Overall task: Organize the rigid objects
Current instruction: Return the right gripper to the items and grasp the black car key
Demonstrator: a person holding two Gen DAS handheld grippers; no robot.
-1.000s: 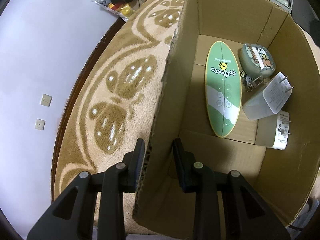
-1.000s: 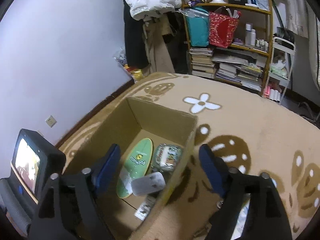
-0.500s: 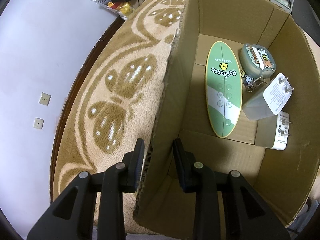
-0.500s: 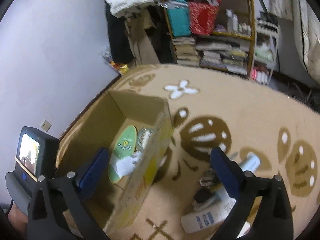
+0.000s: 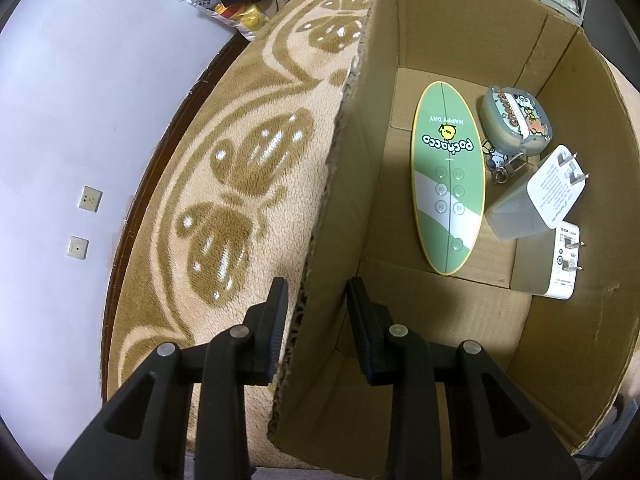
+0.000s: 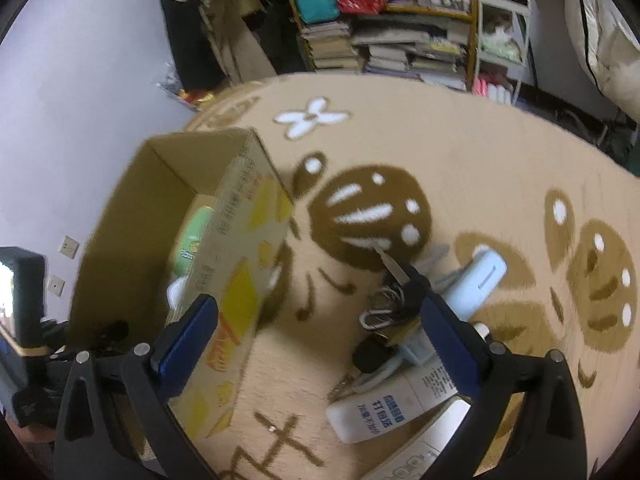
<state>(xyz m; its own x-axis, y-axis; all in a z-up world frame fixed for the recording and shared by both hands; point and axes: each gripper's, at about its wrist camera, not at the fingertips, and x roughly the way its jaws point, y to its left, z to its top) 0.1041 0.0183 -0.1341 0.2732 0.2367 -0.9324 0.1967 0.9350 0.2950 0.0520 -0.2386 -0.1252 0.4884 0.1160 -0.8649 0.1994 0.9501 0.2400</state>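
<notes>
A cardboard box (image 5: 460, 28) stands on the patterned carpet. Inside lie a green oval Pochacco remote (image 5: 446, 176), a grey-green cartoon case (image 5: 516, 120) with a key ring, and two white plug adapters (image 5: 556, 192). My left gripper (image 5: 316, 284) straddles the box's near-left wall, one finger outside and one inside, shut on the cardboard. My right gripper (image 6: 312, 288) hangs open and empty above the carpet, just right of the box (image 6: 240, 240). Under its right finger lies a pile: a light blue device (image 6: 480, 280), metal clips (image 6: 380, 312), and a white tube (image 6: 384, 412).
The beige carpet (image 6: 460, 140) spreads right of the box. Crowded shelves with books and bags (image 6: 400, 40) line the far wall. A lilac wall with sockets (image 5: 90, 198) runs along the left. A small screen (image 6: 16, 280) sits at the far left.
My right gripper has swung away from over the box, to the right and lower, bringing the pile of objects on the carpet into view. The left gripper and the box have not moved.
</notes>
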